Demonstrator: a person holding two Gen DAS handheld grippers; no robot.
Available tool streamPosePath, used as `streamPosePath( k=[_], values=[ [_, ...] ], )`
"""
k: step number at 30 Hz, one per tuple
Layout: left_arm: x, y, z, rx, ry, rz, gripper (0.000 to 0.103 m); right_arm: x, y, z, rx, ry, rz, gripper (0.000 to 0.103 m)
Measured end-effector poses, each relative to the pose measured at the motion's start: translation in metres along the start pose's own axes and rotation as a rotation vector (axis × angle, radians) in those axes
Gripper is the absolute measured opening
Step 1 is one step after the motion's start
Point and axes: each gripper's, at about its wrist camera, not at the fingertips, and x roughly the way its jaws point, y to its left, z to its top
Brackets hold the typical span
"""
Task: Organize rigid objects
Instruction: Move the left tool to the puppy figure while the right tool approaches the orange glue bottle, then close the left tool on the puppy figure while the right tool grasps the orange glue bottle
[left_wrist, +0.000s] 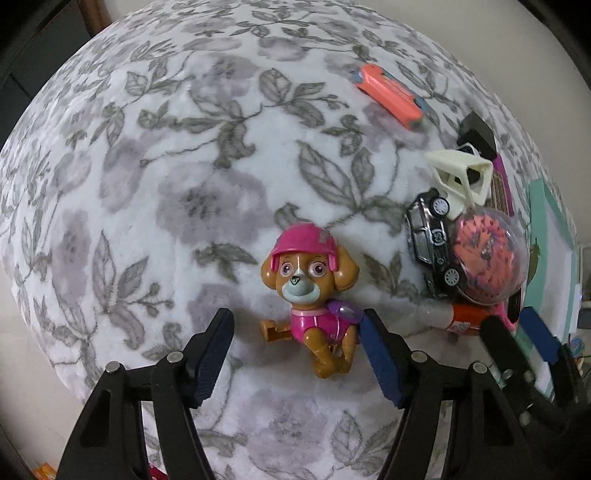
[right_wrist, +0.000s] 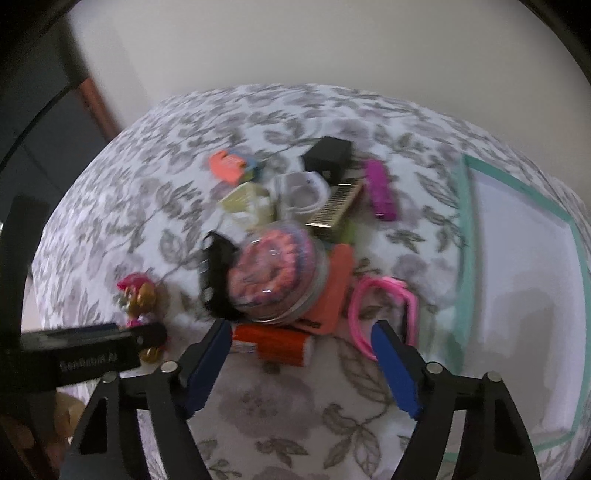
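While unheld, puppy figure (left_wrist: 310, 291) between pads.

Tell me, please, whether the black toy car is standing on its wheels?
No, the black toy car is tipped on its side: its wheels face sideways as it leans against the clear dome.

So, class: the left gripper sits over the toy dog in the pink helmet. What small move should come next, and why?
Probably close the left gripper on the toy dog. Its right finger already lies beside the dog's body, but the left finger stands clear with bare blanket between, so the toy is bracketed, not yet gripped. A slight shift to centre it first may help.
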Motion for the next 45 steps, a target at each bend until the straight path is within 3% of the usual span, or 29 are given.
streamPosePath(
  k=[8,13,27,33,45],
  values=[
    [-0.012,0.033,0.002,-0.035,0.01,-0.013,0.071,0.016,0.014,0.0,-0.054,0.028,0.026,0.07],
    [-0.006,0.029,0.0,-0.035,0.009,-0.008,0.072,0.018,0.011,0.001,-0.037,0.018,0.037,0.07],
    [-0.004,0.023,-0.001,-0.035,0.013,0.003,0.072,0.014,0.015,-0.009,-0.087,0.071,0.084,0.052],
    [-0.001,0.025,0.0,-0.038,0.016,-0.004,0.072,0.021,0.026,-0.019,-0.118,0.151,0.226,0.049],
    [-0.001,0.029,0.004,-0.05,-0.003,-0.009,0.072,0.03,0.035,-0.012,-0.108,0.098,0.141,0.049]
  ],
)
